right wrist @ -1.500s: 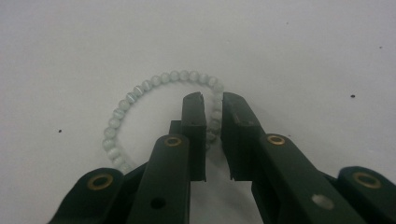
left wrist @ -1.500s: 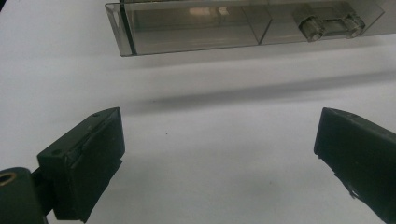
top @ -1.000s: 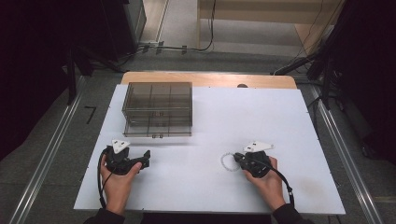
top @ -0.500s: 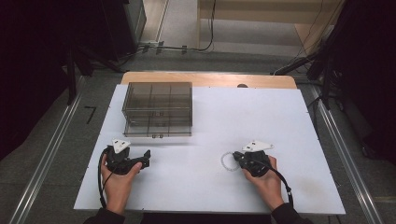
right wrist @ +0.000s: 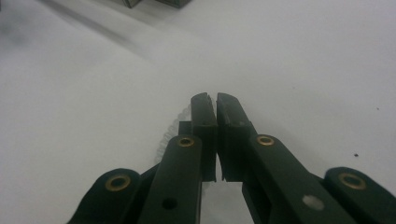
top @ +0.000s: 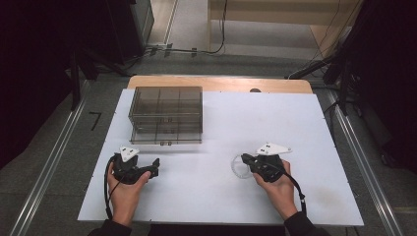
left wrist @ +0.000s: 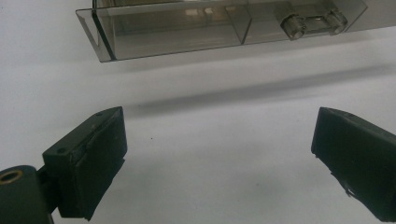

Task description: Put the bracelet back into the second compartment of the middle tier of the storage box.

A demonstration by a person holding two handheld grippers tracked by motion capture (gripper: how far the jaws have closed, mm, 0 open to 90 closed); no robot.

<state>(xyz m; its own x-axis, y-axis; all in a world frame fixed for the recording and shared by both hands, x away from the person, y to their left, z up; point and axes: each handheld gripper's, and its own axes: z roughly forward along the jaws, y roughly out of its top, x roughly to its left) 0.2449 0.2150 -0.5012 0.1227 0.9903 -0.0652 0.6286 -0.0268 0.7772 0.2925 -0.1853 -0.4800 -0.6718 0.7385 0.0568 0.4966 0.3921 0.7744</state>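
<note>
A clear beaded ring (top: 239, 167) lies flat on the white table. My right gripper (top: 246, 160) rests at the ring's right edge with its jaws pressed together. In the right gripper view the beads (right wrist: 172, 130) run along the outer side of the left jaw, and nothing shows between the tips of that gripper (right wrist: 216, 100). My left gripper (top: 155, 164) stands open on the table in front of a smoky clear drawer box (top: 166, 114). In the left gripper view its jaws (left wrist: 218, 140) are wide apart. They face the bottom drawer's front and its handle (left wrist: 310, 24).
The white sheet (top: 275, 118) covers a wooden table whose far edge (top: 221, 83) shows behind it. Metal rails (top: 46, 172) run along both sides of the table. Cables lie on the floor (top: 187, 49) beyond the table.
Almost nothing: both hands and the ring hold their places, with only a slight shift of the right gripper.
</note>
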